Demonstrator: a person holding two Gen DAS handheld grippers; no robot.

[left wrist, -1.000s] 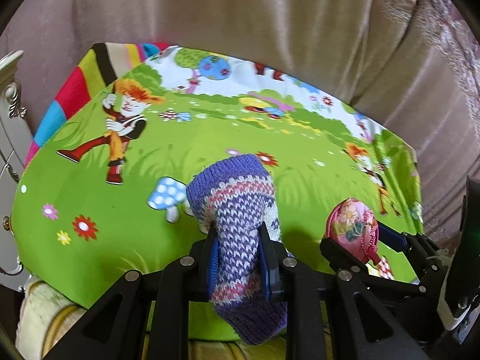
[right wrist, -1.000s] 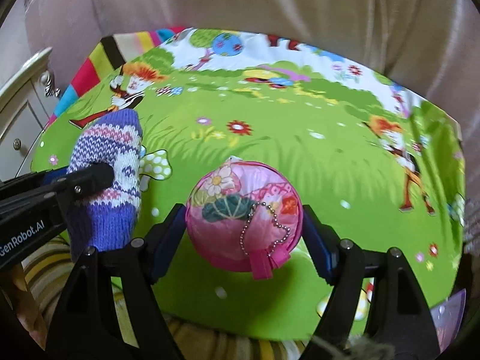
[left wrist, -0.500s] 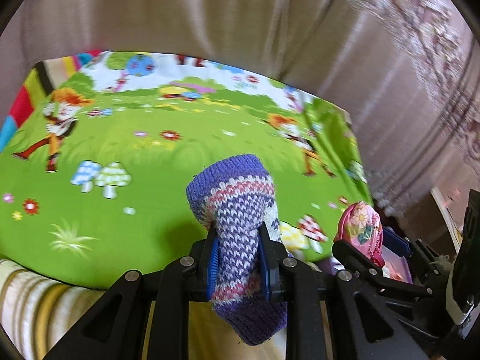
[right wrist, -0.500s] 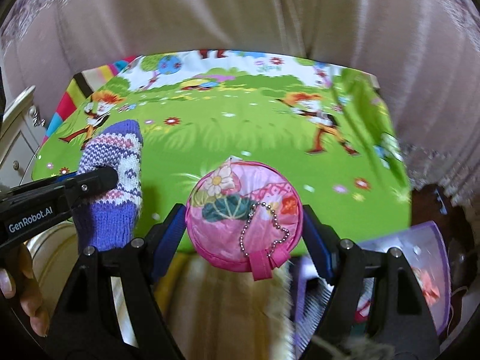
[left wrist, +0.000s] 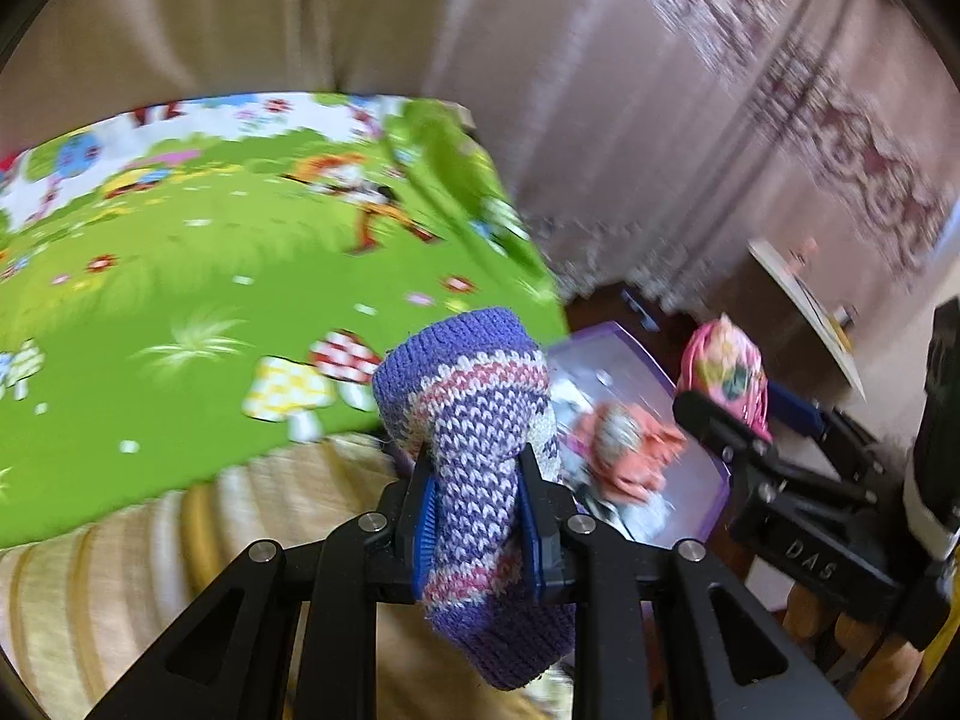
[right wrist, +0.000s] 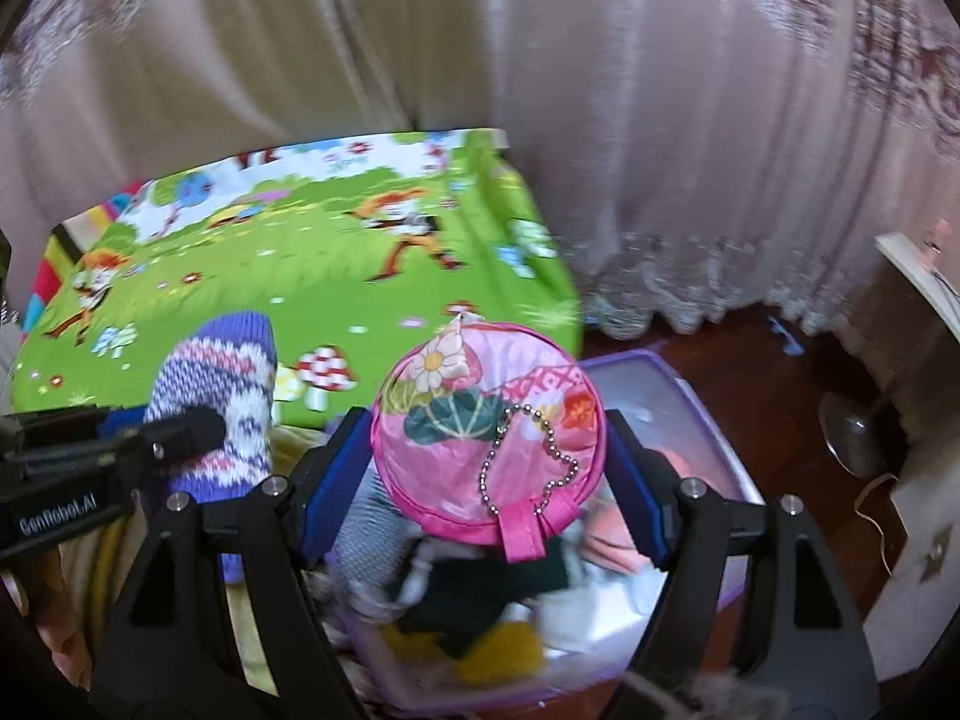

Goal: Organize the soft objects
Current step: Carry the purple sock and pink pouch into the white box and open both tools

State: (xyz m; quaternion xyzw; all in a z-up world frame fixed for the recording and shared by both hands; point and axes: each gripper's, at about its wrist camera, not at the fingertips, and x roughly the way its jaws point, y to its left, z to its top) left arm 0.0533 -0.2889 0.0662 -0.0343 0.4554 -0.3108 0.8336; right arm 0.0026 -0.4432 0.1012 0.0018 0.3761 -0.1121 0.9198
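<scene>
My left gripper is shut on a purple knitted sock with pink and white stripes, held in the air past the bed's right edge. The sock also shows in the right wrist view. My right gripper is shut on a round pink flowered pouch with a bead chain, held above a purple-rimmed clear bin. The pouch shows in the left wrist view over the same bin. The bin holds several soft items, among them an orange one.
A bed with a green cartoon-print mat lies to the left, over a striped cream cover. Beige curtains hang behind. A dark wooden floor and pale furniture are at the right.
Both grippers have swung to the right, off the green mat, with the sock and pouch still held. The bin has come into view under the right gripper.
</scene>
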